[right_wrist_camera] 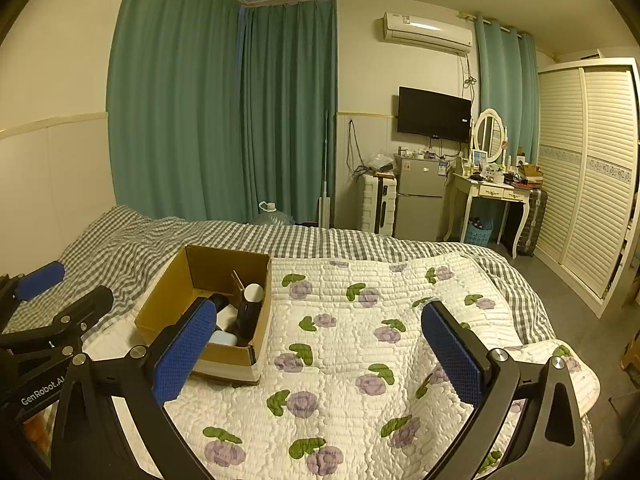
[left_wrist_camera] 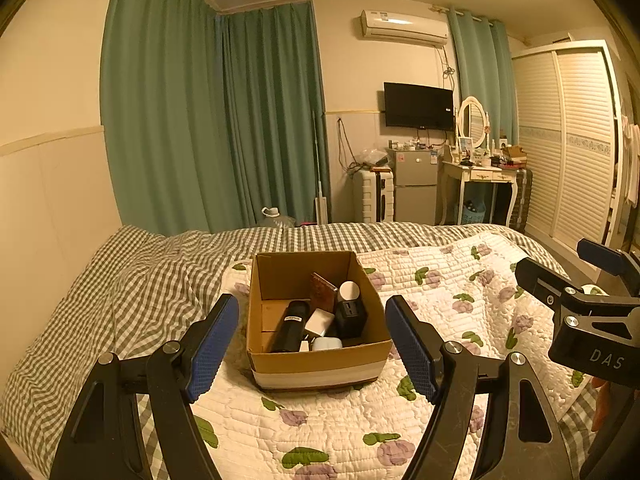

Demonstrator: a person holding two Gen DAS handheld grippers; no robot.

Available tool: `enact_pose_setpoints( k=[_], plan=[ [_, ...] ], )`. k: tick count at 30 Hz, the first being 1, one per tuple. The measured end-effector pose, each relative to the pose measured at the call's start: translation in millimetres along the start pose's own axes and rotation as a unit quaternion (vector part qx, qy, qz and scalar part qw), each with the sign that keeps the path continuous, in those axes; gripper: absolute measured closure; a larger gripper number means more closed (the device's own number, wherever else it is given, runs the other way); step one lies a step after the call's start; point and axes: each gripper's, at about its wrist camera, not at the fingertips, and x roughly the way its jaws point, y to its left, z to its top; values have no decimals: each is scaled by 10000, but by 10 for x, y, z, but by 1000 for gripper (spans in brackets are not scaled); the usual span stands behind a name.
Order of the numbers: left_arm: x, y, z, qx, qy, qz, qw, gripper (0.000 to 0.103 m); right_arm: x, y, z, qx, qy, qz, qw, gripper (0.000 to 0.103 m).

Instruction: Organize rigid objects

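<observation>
An open cardboard box (left_wrist_camera: 320, 360) sits on the floral quilt. Inside lie a black cylinder (left_wrist_camera: 290, 326), a white charger block (left_wrist_camera: 319, 322), a black adapter (left_wrist_camera: 351, 316), a white round-topped bottle (left_wrist_camera: 349, 291), a brown card (left_wrist_camera: 322, 291) and a pale case (left_wrist_camera: 327, 344). My left gripper (left_wrist_camera: 312, 350) is open and empty, hovering just before the box. My right gripper (right_wrist_camera: 320, 352) is open and empty, to the right of the box (right_wrist_camera: 208, 312), above the quilt. Each gripper shows at the edge of the other's view.
The floral quilt (right_wrist_camera: 360, 360) lies over a grey checked bedsheet (left_wrist_camera: 100, 300). Beyond the bed stand green curtains, a small fridge (left_wrist_camera: 414, 188), a suitcase, a dressing table (left_wrist_camera: 480, 184) and a louvred wardrobe (right_wrist_camera: 592, 180).
</observation>
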Motion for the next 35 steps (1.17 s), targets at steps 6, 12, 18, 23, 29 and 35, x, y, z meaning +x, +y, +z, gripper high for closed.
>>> enact_pose_setpoints(
  k=[6, 12, 18, 23, 29, 35],
  plan=[
    [-6, -5, 1, -10, -5, 3, 10000, 25, 6, 13, -16, -7, 13, 4, 10000, 0],
    [-3, 3, -2, -15, 2, 5, 10000, 25, 5, 28, -35, -31, 29, 24, 10000, 0],
    [5, 24, -24, -25, 34, 1, 10000, 25, 31, 35, -20, -62, 69, 40, 9999, 0],
    [5, 30, -24, -35, 41, 3, 10000, 25, 37, 35, -18, -59, 72, 44, 9999, 0],
    [20, 46, -43, -35, 60, 10, 10000, 25, 50, 28, -42, -67, 117, 65, 9999, 0],
    [20, 25, -63, 31, 44, 51, 10000, 25, 53, 14, -61, -49, 160, 83, 9998, 0]
  ],
)
